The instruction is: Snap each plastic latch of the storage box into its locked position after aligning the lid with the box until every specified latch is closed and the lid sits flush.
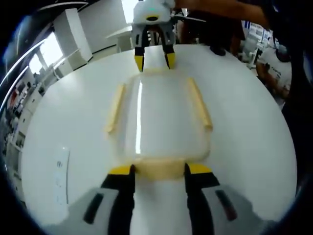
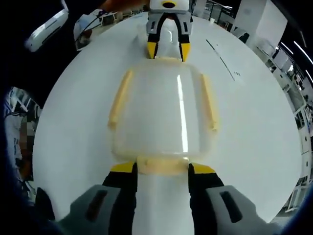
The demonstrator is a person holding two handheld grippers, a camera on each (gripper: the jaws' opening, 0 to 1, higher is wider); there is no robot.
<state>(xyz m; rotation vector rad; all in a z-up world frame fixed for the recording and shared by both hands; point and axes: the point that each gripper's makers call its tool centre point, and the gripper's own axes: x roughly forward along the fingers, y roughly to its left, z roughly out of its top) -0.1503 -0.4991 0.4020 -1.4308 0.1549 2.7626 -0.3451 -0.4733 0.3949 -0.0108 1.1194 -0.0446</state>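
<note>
On the round white table [image 1: 254, 127], a clear storage box [image 1: 161, 117] with its lid [image 2: 164, 110] on lies between the two grippers, which face each other across it. In the left gripper view, the left gripper [image 1: 159, 170] has its yellow-tipped fingers [image 1: 121, 170] spread to either side of the near end latch [image 1: 160, 168], the tips just beside or touching it; they pinch nothing. The right gripper [image 1: 154, 58] appears at the far end, fingers likewise apart at the box's rim. The right gripper view gives the mirror arrangement: its own fingers straddle the end latch [image 2: 162, 165] nearest them, and the left gripper [image 2: 168, 48] stands at the far end. Two long cream side latches [image 1: 115, 108] [image 1: 200, 104] run along the left and right edges of the lid.

Step in hand, by judgement: the lid seems aligned, and both grippers are placed at the end latches, ready to press them shut. The next move would call for a downward or inward push on each end latch while the opposite gripper steadies the box, then attention to the side latches.

Hard to make out: whether any latch is already locked; the clear plastic and a bright glare streak hide the seam between lid and box, so flush seating cannot be confirmed. The far latch under the opposite fingers is barely visible. A person's arm [image 1: 220, 11] is cut off at the top.
</note>
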